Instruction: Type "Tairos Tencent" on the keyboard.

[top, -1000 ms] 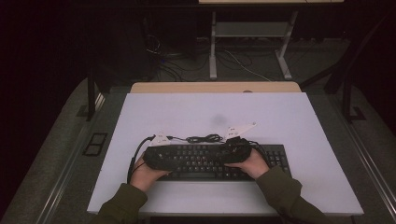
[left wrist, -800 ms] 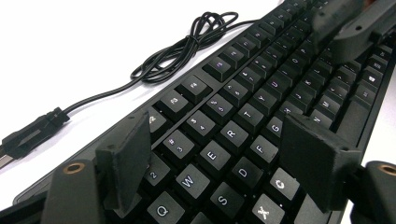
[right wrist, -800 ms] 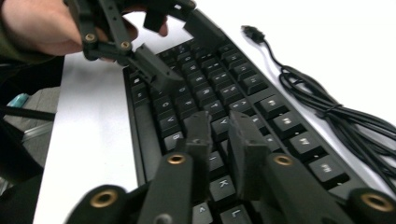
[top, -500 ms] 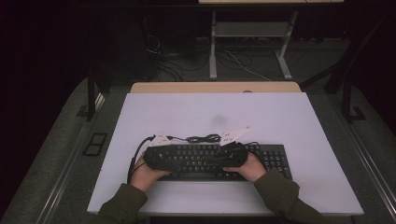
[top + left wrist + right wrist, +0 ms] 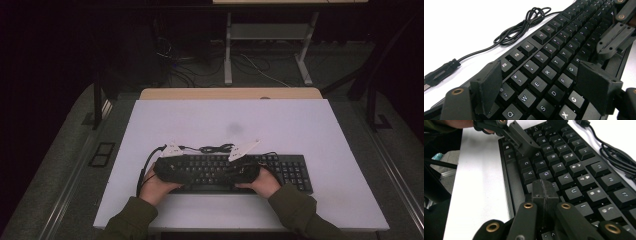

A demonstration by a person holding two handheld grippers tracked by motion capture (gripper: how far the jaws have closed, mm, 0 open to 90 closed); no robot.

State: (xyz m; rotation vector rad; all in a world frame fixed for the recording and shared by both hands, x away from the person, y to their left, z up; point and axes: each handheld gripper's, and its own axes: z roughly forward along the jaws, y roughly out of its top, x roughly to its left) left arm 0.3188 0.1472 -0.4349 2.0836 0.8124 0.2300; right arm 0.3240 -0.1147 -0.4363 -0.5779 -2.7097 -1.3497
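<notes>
A black keyboard (image 5: 290, 172) lies across the near half of the white table (image 5: 310, 125). Both hands hold their grippers low over its keys, pointing at each other. In the left gripper view, my left gripper (image 5: 539, 70) stands open, straddling the letter keys (image 5: 547, 72); its jaws have just been opening a little and the pads press on nothing. The same gripper, my left gripper (image 5: 192, 171), sits over the keyboard's left part in the high view. My right gripper (image 5: 544, 187) is shut with nothing between its pads, its tip just above the middle keys. The right gripper (image 5: 231, 172) faces it.
The keyboard's black cable (image 5: 217, 148) lies coiled on the table just behind the keys, its plug (image 5: 439, 73) at the loose end. The table's front edge (image 5: 240, 222) is close under the forearms. A desk frame (image 5: 265, 35) and floor cables stand beyond the table.
The right hand has shifted slightly left along the keyboard and a touch nearer the person. The left hand has kept still.
</notes>
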